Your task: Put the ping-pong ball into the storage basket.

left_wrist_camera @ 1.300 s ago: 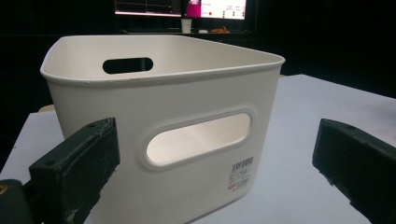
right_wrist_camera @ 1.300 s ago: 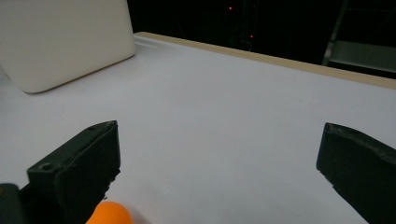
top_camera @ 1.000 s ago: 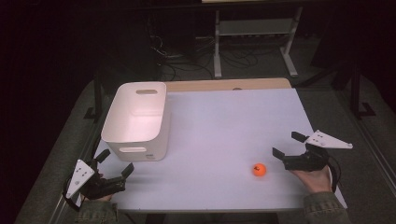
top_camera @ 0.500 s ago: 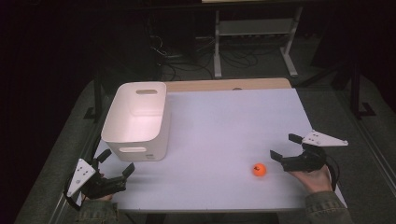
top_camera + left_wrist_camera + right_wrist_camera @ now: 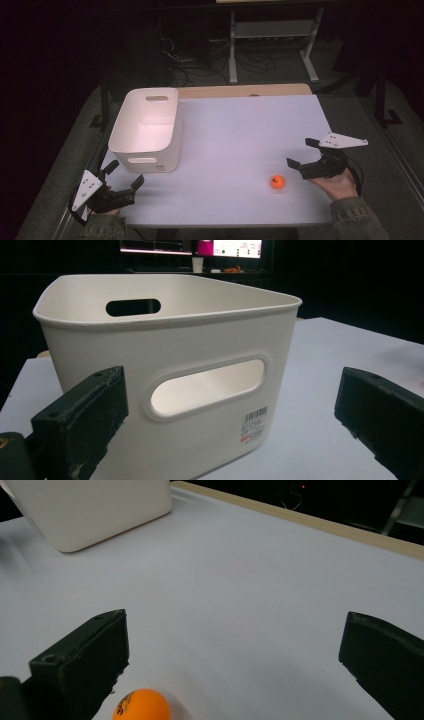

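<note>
A small orange ball [image 5: 277,182] lies on the white table [image 5: 240,135] at the front right. My right gripper [image 5: 301,154] stands open just right of it, jaws pointing left; in the right gripper view the ball [image 5: 141,705] sits low beside the left jaw. A white plastic bin [image 5: 146,129] with handle slots stands at the left, and I see nothing inside it. My left gripper [image 5: 124,172] is open at the front left corner, just in front of the bin [image 5: 170,370], nothing between its jaws.
A wooden strip [image 5: 240,90] runs along the table's far edge. Beyond it on the dark floor stand a metal frame [image 5: 270,35] and loose cables [image 5: 200,60]. Dark floor borders both table sides.
My right gripper has moved a little down and left, closer to the orange ball. The left gripper and the bin stay where they were.
</note>
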